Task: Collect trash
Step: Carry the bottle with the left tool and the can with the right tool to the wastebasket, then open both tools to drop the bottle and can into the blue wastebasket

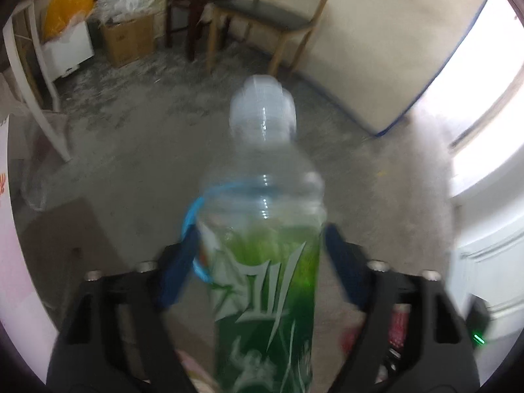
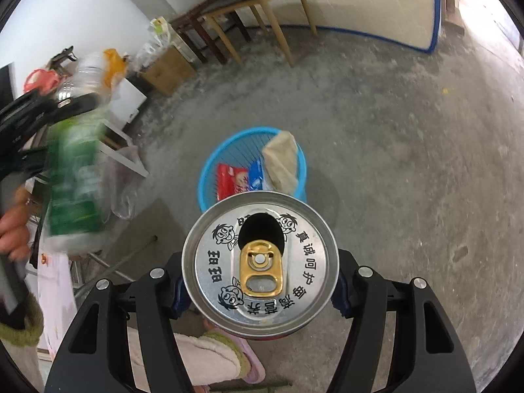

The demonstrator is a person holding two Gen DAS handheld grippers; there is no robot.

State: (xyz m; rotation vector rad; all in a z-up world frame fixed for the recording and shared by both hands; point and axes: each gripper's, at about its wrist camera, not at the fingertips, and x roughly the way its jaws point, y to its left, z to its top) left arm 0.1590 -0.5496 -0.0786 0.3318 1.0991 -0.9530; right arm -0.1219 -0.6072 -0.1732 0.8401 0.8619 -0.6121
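Note:
A clear plastic bottle (image 1: 265,262) with a green label and a pale cap stands between the blue pads of my left gripper (image 1: 262,239). The right pad (image 1: 337,255) sits slightly off the bottle's side, so the jaws are open around it. In the right wrist view the same bottle (image 2: 75,177) is a blur at the left, above the floor and left of the basket. My right gripper (image 2: 260,281) is shut on an opened drink can (image 2: 258,262) with a gold pull tab. Just beyond the can, a blue basket (image 2: 209,167) on the floor holds a red wrapper (image 2: 231,178) and beige paper (image 2: 281,160).
A wooden chair (image 1: 271,13), a dark stool (image 1: 196,3) and a cardboard box (image 1: 127,39) stand along the far wall. A white mattress with blue edging (image 1: 393,49) leans at the right. A person's hand (image 2: 13,232) is at the left edge. The floor is bare grey concrete (image 2: 393,163).

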